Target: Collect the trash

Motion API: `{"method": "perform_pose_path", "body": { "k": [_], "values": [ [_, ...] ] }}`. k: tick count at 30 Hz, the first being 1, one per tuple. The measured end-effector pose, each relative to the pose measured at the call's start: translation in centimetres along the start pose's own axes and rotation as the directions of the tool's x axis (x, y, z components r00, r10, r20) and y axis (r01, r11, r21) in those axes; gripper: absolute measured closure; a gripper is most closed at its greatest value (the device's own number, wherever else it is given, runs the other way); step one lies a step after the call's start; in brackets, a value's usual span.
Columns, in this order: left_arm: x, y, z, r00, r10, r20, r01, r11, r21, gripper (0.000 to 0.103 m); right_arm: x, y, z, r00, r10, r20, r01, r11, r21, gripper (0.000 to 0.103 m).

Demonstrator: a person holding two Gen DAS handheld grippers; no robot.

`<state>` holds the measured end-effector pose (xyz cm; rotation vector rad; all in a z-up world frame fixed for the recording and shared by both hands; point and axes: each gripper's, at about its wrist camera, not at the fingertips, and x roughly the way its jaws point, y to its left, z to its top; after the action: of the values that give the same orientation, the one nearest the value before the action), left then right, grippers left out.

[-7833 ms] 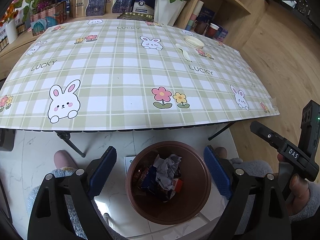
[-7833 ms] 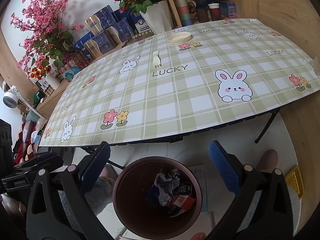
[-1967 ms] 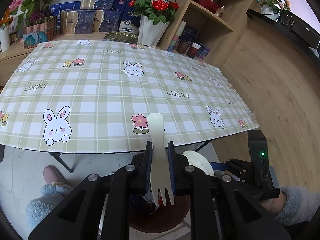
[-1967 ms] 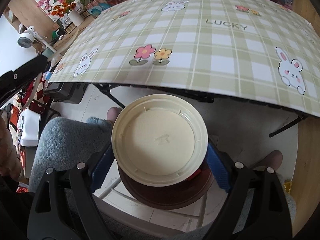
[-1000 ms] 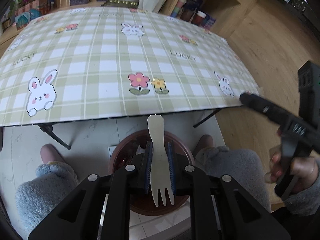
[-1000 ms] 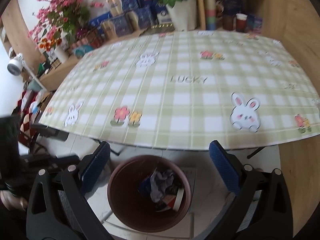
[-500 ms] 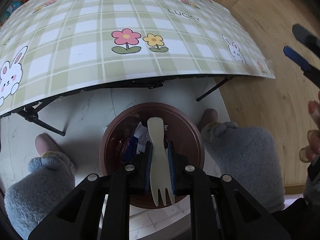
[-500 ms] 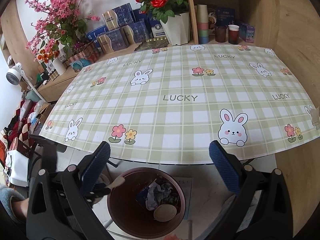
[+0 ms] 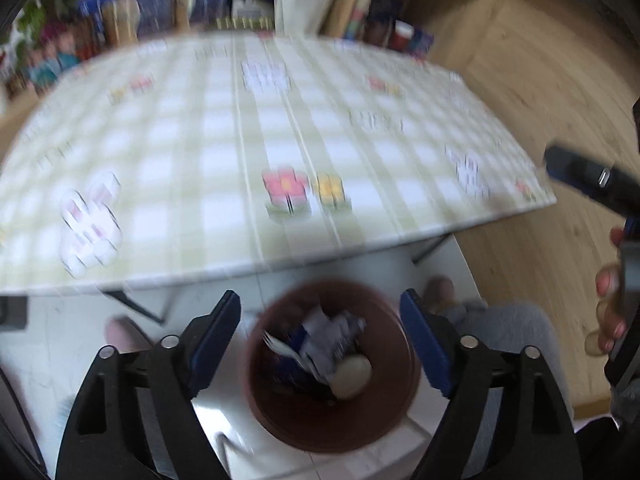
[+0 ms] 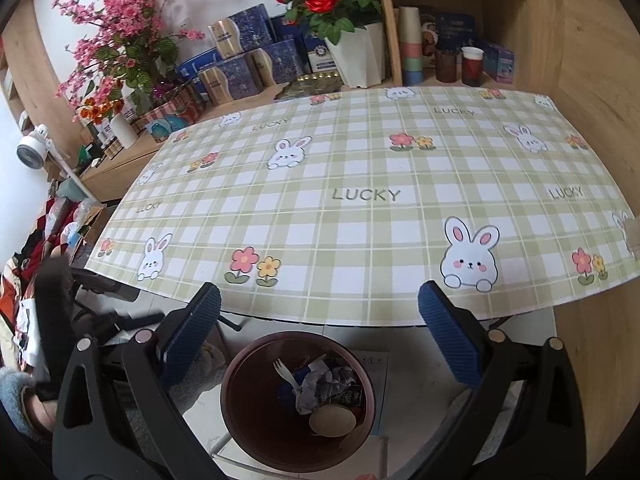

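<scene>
1. Dropping trash: left hand-held gripper (image 9: 320, 334) jaws are opening, nothing between them; the fork (image 10: 285, 374) lies in the bin (image 10: 240, 380) (on wrappers).
2. Right hand-held gripper (image 10: 320, 340) stands released, empty above the bin.
3. Desk (image 10: 360, 216) looks bare; scan it before finishing.

Fork (image 10: 285, 376) in bin (image 10: 240, 412) below table (image 10: 360, 216)

A checked cloth with rabbits and flowers (image 10: 360, 184) covers the surface. Behind it stand a white pot of red roses (image 10: 356, 60), blue boxes (image 10: 248, 52), stacked cups (image 10: 412, 44) and pink blossoms (image 10: 116, 36).
</scene>
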<state>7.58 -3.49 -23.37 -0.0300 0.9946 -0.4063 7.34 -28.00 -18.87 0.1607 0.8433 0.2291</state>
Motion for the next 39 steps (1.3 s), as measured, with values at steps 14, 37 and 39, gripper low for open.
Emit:
{"method": "perform_pose_path", "body": {
  "k": [14,37,39],
  "values": [
    [-14.4,-2.2,7.5,0.888,0.185,0.420,-0.249,0.963,0.103,0.006,-7.5,3.6,5.2,0.985,-0.022,0.169,0.042,0.992,-0.115,0.006],
    [-22.9,-1.4,10.0,0.842,0.203,0.501,-0.229,0.973,-0.009,0.006,-13.6,6.0,8.0,0.962,-0.009,0.274,0.048,0.989,-0.137,0.006],
    [-22.7,-1.3,10.0,0.847,0.196,0.494,-0.218,0.976,-0.014,0.006,-13.5,6.0,7.8,0.962,-0.009,0.272,0.048,0.989,-0.137,0.006]
  ]
}}
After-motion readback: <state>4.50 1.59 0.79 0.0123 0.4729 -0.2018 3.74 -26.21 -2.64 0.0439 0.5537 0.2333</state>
